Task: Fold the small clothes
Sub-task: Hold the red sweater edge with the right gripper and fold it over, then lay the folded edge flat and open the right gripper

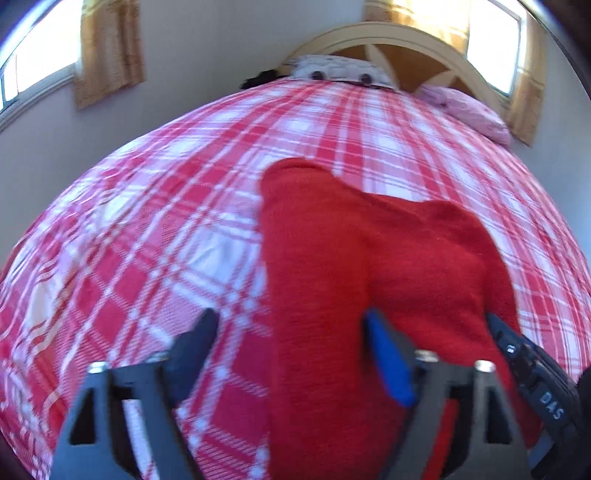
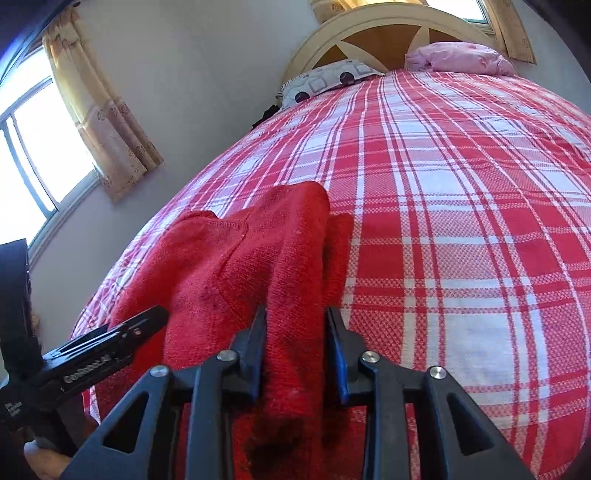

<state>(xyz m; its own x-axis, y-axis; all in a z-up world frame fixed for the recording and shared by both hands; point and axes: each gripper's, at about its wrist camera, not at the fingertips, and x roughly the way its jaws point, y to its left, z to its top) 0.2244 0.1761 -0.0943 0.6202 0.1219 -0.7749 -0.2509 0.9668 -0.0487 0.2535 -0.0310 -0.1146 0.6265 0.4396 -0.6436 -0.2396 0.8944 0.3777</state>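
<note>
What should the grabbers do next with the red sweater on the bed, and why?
Probably open the right gripper and draw both back. The left gripper already stands wide open, pinching nothing, and the red garment lies on the plaid bedspread, but a fold of it sits between the right fingers.

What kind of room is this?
Most likely a bedroom: a bed with a red plaid cover, pillows against an arched headboard, and curtained windows.
</note>
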